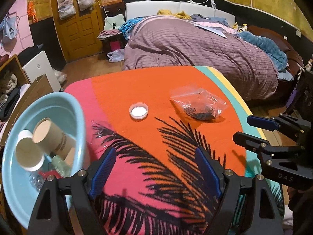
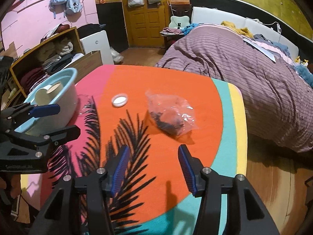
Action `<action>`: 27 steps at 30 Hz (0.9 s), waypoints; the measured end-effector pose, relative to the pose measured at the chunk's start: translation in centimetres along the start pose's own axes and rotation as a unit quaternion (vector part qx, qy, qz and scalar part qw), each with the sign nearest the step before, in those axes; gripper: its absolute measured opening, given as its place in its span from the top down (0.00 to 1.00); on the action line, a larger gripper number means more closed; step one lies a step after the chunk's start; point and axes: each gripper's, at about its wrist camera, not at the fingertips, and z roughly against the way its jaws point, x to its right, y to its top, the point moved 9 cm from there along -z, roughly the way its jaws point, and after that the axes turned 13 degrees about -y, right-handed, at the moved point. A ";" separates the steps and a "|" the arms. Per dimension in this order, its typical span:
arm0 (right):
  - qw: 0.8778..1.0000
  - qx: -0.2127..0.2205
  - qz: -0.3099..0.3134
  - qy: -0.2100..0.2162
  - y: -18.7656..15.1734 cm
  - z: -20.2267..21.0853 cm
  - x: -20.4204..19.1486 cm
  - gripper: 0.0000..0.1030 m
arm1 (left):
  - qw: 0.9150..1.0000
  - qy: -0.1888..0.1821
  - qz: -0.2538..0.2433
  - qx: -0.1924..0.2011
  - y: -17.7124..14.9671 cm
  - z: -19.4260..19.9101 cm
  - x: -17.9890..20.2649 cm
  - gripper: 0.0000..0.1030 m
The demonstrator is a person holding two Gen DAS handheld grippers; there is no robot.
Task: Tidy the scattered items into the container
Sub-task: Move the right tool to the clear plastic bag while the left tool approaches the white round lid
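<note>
The left gripper (image 1: 154,168) is hovering over the palm-leaf cloth (image 1: 148,90), its blue-padded jaws spread wide with nothing between them. The right gripper (image 2: 153,166) is hanging over the orange part of the same cloth, jaws likewise apart and empty. Each gripper is showing at the edge of the other's view, held side by side and well apart.

Just left of the left gripper, a pale blue basin (image 1: 11,176) is sitting at the cloth's corner. Inside it two paper cups (image 1: 41,143) are lying tilted, one against the other, mouths facing the camera. Beneath them a pale green item (image 1: 60,164), something red and a crumpled clear plastic piece (image 1: 36,180) are resting on the basin floor; what they are is hard to tell.

Outside the basin, a clear plastic item (image 1: 99,126) is lying on the cloth just beside the basin wall. Farther out, a white lid (image 1: 138,110) is lying rim up, near the middle of the cloth. To its right, apart from it, a clear zip bag (image 1: 198,102) is lying flat with dark contents gathered at its near end. In the right wrist view the bag (image 2: 171,115) is lying ahead of the right gripper's jaws, not touching them.

Beyond the cloth, a bed (image 1: 195,45) with a striped purple cover is filling the background.
</note>
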 end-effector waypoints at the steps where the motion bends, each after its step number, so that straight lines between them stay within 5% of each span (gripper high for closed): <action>1: 1.000 -0.002 0.000 -0.001 0.1 -0.4 0.2 0.45 | 1.000 0.000 0.004 -0.002 0.2 -0.5 -0.2 0.16; 27: 1.000 -0.019 0.007 0.005 3.0 -9.7 2.3 0.32 | 0.999 0.018 0.029 -0.033 4.0 -9.7 -2.8 0.16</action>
